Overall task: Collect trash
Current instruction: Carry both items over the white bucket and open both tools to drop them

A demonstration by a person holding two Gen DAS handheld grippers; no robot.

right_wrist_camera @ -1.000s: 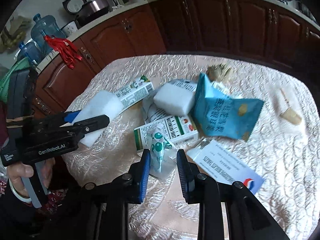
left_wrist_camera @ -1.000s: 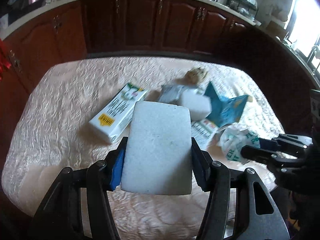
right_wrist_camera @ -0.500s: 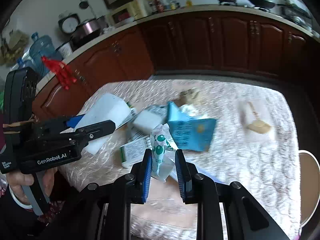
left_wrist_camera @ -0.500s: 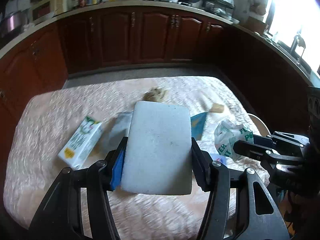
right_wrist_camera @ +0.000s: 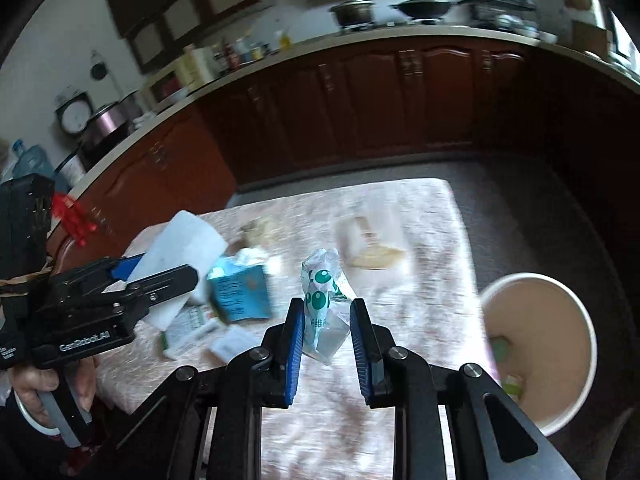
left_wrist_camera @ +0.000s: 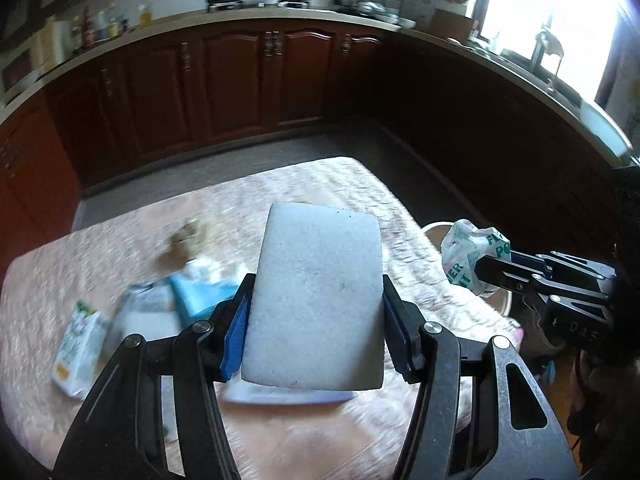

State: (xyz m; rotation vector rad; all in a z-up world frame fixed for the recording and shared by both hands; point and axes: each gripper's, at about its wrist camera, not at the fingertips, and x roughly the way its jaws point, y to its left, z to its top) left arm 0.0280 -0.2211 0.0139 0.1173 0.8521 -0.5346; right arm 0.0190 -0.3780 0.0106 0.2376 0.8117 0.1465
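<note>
My left gripper (left_wrist_camera: 314, 312) is shut on a white foam block (left_wrist_camera: 316, 296) and holds it above the table's cream cloth (left_wrist_camera: 100, 248). My right gripper (right_wrist_camera: 324, 332) is shut on a crumpled white and green plastic wrapper (right_wrist_camera: 320, 300), also seen in the left wrist view (left_wrist_camera: 472, 254), held up near the table's right edge. A round paper bin (right_wrist_camera: 540, 344) with some scraps inside stands beside the table at the right. A blue snack bag (right_wrist_camera: 240, 292), a white carton (left_wrist_camera: 78, 348) and small boxes lie on the cloth.
A crumpled brown scrap (left_wrist_camera: 188, 236) and a tan wooden piece (right_wrist_camera: 372, 256) lie farther back on the cloth. Dark red kitchen cabinets (left_wrist_camera: 240, 80) curve around behind the table. The left gripper body (right_wrist_camera: 92, 308) is at the left of the right wrist view.
Both grippers have lifted and swung to the right with their loads. The wrapper has come off the table. The paper bin has come into view at the right.
</note>
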